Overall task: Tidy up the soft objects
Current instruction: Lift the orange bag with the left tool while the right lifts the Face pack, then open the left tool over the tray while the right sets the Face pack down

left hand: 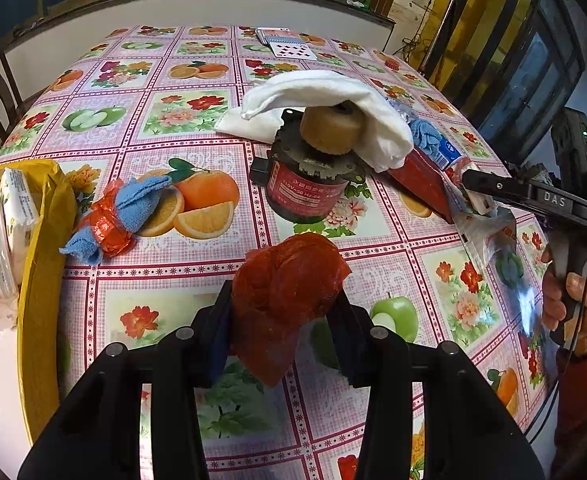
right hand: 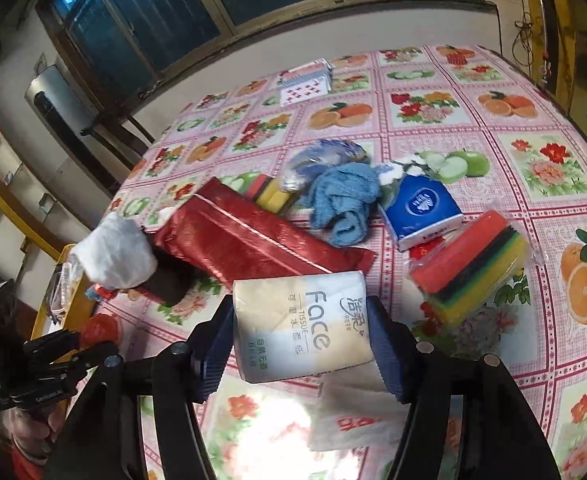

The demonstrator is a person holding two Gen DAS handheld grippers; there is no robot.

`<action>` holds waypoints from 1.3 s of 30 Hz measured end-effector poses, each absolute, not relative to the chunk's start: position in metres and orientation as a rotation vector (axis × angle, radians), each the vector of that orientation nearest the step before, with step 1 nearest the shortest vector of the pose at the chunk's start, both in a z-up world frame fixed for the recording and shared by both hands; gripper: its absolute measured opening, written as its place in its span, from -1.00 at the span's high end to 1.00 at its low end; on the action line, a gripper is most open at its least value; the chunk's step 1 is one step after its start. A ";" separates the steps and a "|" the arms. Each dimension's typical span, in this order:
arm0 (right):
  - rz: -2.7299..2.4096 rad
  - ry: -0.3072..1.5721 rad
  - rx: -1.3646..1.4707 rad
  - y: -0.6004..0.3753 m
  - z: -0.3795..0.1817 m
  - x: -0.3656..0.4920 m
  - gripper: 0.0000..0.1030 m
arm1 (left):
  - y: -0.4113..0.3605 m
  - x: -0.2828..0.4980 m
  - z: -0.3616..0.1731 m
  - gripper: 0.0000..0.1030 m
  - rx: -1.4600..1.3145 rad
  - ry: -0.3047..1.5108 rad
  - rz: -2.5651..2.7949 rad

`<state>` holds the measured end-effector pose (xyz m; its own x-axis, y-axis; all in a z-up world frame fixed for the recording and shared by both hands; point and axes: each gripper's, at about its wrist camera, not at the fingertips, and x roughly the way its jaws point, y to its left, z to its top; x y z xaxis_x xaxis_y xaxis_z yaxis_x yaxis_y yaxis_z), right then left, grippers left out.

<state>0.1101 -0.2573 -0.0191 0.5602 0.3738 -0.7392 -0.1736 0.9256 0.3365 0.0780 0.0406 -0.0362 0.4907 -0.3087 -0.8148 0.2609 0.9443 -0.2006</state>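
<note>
"Face TISSUE" on tissue pack (right hand: 303, 330); "DAS" on right tool (left hand: 481, 190).

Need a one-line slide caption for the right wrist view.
Right gripper clamps a beige wrapped face-tissue pack above the fruit-print tablecloth, with a crinkled blue cloth and striped sponge stack beyond.

The tablecloth (left hand: 197, 128) looked like glossy, smooth plastic sheeting, catching glare; the red wrapper (left hand: 289, 276) was thin, crinkled, translucent film; the white towel (left hand: 377, 120) was soft, matt, fluffy cloth; the blue cloth (right hand: 341, 200) was nubby terry; the tissue pack (right hand: 301, 324) wore shiny plastic wrap; the red pouch (right hand: 253, 240) had a satiny metallic sheen; the sponges (right hand: 469, 268) looked porous under clear film.
</note>
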 end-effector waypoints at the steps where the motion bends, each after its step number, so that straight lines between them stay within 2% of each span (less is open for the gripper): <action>1: 0.356 0.911 0.232 -0.248 -0.011 0.104 -0.25 | 0.043 0.076 -0.034 0.20 -0.058 0.995 -0.342; 11: 0.595 0.887 0.131 -0.129 0.017 0.069 -0.25 | 0.090 0.051 -0.010 0.19 -0.075 0.926 -0.240; 16: 0.712 0.893 0.096 -0.057 0.023 0.064 -0.25 | 0.139 0.036 0.007 0.19 -0.076 0.888 -0.155; 21: 0.803 0.893 0.016 0.026 0.030 0.061 -0.25 | 0.203 0.030 0.001 0.19 -0.109 0.901 0.017; 25: 0.856 0.914 -0.049 0.094 0.022 0.061 -0.25 | 0.250 0.026 -0.015 0.19 -0.175 0.932 0.124; 32: 0.844 0.980 -0.146 0.158 -0.020 0.059 -0.28 | 0.277 0.019 -0.037 0.17 -0.193 0.955 0.228; 35: 0.839 0.985 -0.144 0.159 -0.026 0.059 -0.31 | 0.282 0.018 -0.040 0.06 -0.226 0.943 0.229; 36: 0.847 0.994 -0.135 0.159 -0.026 0.059 -0.31 | 0.284 0.017 -0.040 -0.07 -0.236 0.941 0.237; 37: 0.855 1.002 -0.123 0.156 -0.026 0.060 -0.32 | 0.286 0.016 -0.040 -0.32 -0.255 0.933 0.246; 39: 0.867 1.005 -0.079 0.148 -0.023 0.063 -0.35 | 0.290 0.013 -0.038 -0.59 -0.292 0.913 0.246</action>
